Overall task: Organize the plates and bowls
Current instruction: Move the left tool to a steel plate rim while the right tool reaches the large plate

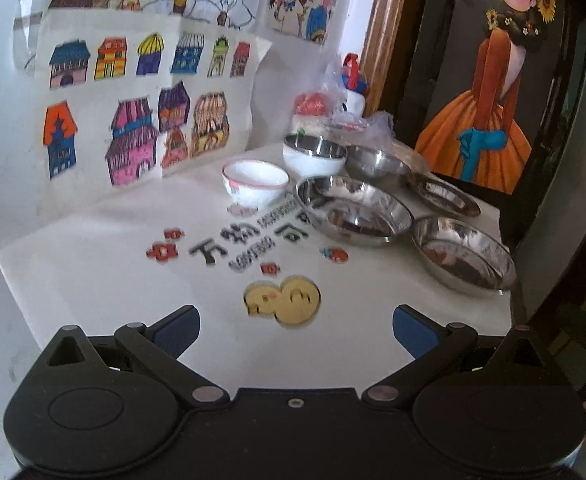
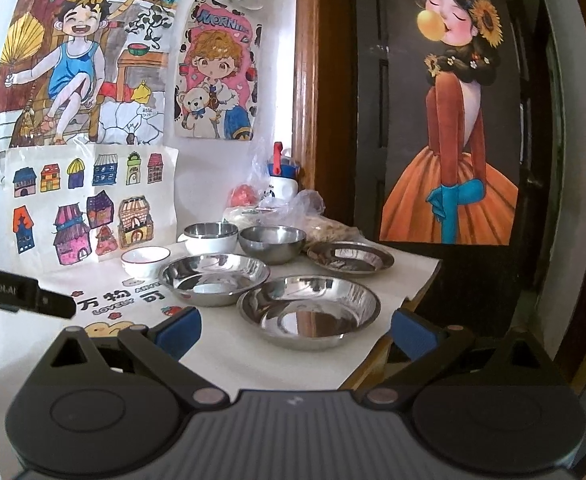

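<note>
On the white printed tablecloth (image 1: pixel 93 280) stand a white ceramic bowl (image 1: pixel 255 182) with a pink rim, a white bowl with a steel liner (image 1: pixel 313 152), a steel bowl (image 1: pixel 377 164) and three steel plates: a deep middle one (image 1: pixel 355 210), a near-right one (image 1: pixel 463 254) and a far-right one (image 1: pixel 445 194). In the right wrist view the near steel plate (image 2: pixel 309 306) lies just ahead of my right gripper (image 2: pixel 295 330), which is open and empty. The middle plate (image 2: pixel 215 278) sits behind it. My left gripper (image 1: pixel 295 330) is open over bare cloth, well short of the dishes.
Plastic bags of food (image 2: pixel 289 204) and a white bottle (image 2: pixel 283 182) crowd the back corner. Children's drawings (image 1: pixel 141 112) cover the wall at the left. A dark door with a poster (image 2: pixel 449 128) stands right of the table edge (image 2: pixel 425 280). The left gripper's body (image 2: pixel 21 290) enters from the left.
</note>
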Available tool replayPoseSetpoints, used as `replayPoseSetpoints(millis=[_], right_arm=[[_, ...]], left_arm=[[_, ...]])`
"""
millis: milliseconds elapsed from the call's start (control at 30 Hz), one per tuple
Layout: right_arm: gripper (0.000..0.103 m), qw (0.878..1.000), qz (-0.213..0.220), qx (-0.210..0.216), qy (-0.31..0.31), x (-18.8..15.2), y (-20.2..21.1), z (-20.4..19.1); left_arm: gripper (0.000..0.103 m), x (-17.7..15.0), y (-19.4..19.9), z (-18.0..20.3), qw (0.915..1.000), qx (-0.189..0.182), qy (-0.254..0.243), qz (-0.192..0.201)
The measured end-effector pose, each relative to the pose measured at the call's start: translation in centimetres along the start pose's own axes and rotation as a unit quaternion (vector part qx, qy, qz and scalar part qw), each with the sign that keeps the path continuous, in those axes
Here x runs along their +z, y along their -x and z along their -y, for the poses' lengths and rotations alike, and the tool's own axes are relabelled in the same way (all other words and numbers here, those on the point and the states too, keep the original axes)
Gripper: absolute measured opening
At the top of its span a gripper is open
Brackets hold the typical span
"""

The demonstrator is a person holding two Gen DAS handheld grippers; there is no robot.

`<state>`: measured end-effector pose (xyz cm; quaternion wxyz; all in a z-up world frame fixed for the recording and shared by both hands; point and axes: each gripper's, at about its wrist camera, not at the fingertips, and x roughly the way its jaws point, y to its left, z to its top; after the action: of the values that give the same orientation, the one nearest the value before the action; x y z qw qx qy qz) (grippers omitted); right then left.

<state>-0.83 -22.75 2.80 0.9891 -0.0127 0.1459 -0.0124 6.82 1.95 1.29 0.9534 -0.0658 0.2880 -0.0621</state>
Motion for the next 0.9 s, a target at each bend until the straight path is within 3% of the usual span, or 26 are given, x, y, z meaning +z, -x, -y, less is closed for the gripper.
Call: replayPoseSetpoints(millis=[367, 600, 833, 900], right_arm=[[0.103, 0.997, 0.005, 0.032, 0.068, 3.0, -3.3, 1.4], [0.103, 0.996, -0.001, 0.038, 0.079, 4.4, -5.2, 3.2], [0.103, 0.996, -0.030, 0.038, 0.081, 4.4, -8.1, 5.4], [0.103, 0.995, -0.042, 0.039, 0.082, 4.3, -9.0, 6.1]], left_arm=[[0.102, 4.5, -3.0, 0.2, 0.9994, -0.009, 0.025, -0.020], [0.102, 5.9, -4.6, 1.4, 0.9995, -0.025, 0.009, -0.014], [0.102, 5.9, -7.1, 1.9, 0.9934, -0.065, 0.090, -0.029], [0.102, 5.8, -8.0, 2.7, 0.9929, -0.067, 0.091, -0.037]])
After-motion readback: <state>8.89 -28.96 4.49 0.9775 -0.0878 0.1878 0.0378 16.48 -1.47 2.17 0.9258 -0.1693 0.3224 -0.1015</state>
